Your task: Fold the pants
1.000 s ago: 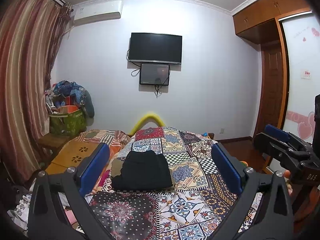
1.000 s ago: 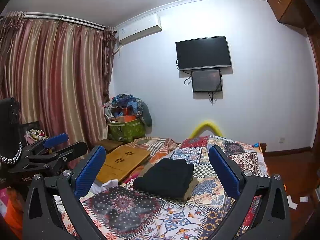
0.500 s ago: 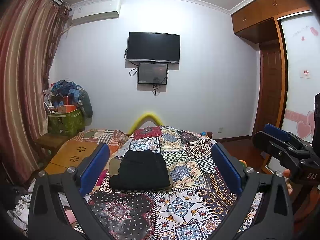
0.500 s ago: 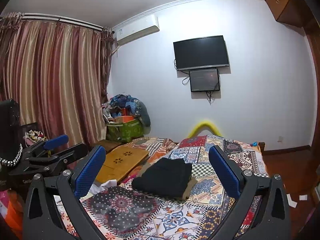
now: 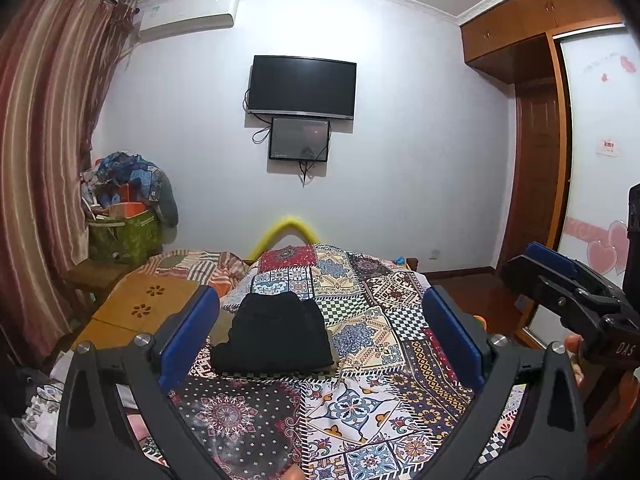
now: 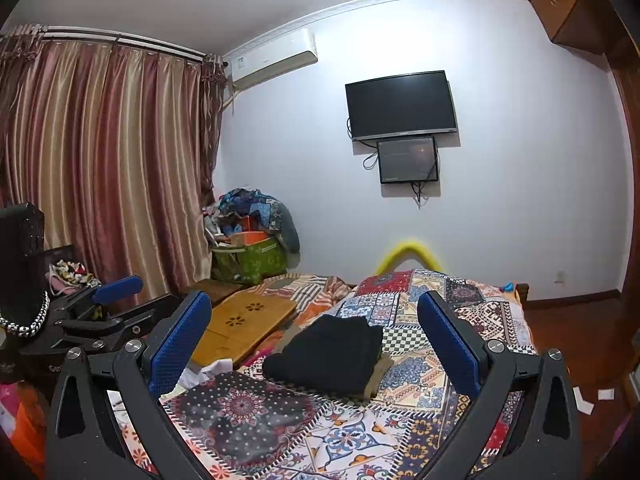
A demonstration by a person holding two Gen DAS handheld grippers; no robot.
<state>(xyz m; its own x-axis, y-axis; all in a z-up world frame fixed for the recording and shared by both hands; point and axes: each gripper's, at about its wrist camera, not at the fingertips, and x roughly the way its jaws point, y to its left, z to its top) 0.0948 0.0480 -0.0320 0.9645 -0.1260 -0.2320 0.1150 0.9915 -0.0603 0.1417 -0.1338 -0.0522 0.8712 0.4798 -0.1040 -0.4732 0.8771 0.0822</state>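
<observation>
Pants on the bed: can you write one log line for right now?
black pants: folded, on patchwork bedspread | left hand-held gripper: open, empty | right hand-held gripper: open, empty

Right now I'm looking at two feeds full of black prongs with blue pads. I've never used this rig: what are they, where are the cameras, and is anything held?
There is no robot arm. A person holds a two-finger gripper in each hand, and a fisheye camera on each one looks forward between its fingers. One feed is from the left gripper, the other from the right gripper. The blue pads are the fingertips. Each feed also shows the other gripper at its edge.

Both grippers are open, hold nothing and hang above the near end of the bed.

On the patchwork cover lie the black pants, folded into a compact stack. In the right feed they rest on a tan folded garment. A wooden board lies to the left.
</observation>
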